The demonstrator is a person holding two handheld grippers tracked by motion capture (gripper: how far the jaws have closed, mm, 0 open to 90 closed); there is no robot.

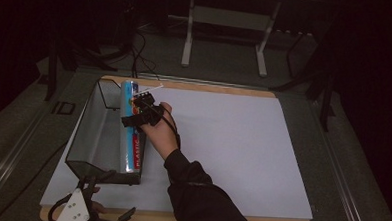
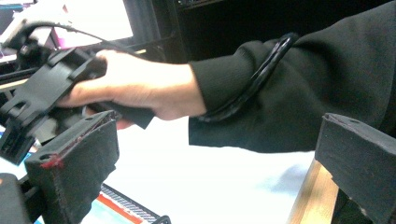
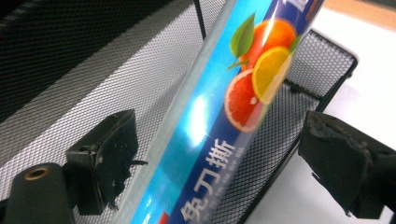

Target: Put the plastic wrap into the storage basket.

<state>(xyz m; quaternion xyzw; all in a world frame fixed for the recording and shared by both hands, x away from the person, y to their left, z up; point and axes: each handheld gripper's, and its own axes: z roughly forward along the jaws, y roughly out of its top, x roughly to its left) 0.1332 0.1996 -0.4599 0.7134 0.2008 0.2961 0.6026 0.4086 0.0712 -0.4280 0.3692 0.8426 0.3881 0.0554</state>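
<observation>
1. My right gripper [image 1: 140, 104] is over the far end of the box [image 1: 132, 132]. In the right gripper view its jaws stand wide, one on each side of the box [image 3: 224, 116], neither pad touching it.
2. My left gripper [image 1: 87, 206] hangs at the near left corner of the table [image 1: 232, 157], just in front of the tray [image 1: 90, 136]. Its jaws are wide apart and hold nothing.
3. Location: the box, a long blue carton of plastic wrap with citrus printed on it, lies along the right edge of the mesh tray [image 3: 93, 70]. I cannot tell whether it sits fully inside or rests on the rim.
4. Progress, my judgement: the work reads as placing the box in the tray or lifting it out; which of the 2 I cannot tell. With the jaws open around it, either the release is done or the grasp is yet to come.
5. Orientation: the box lies flat, long axis running near to far, parallel with the tray's long side. One end points at me, the other at the table's far edge.
</observation>
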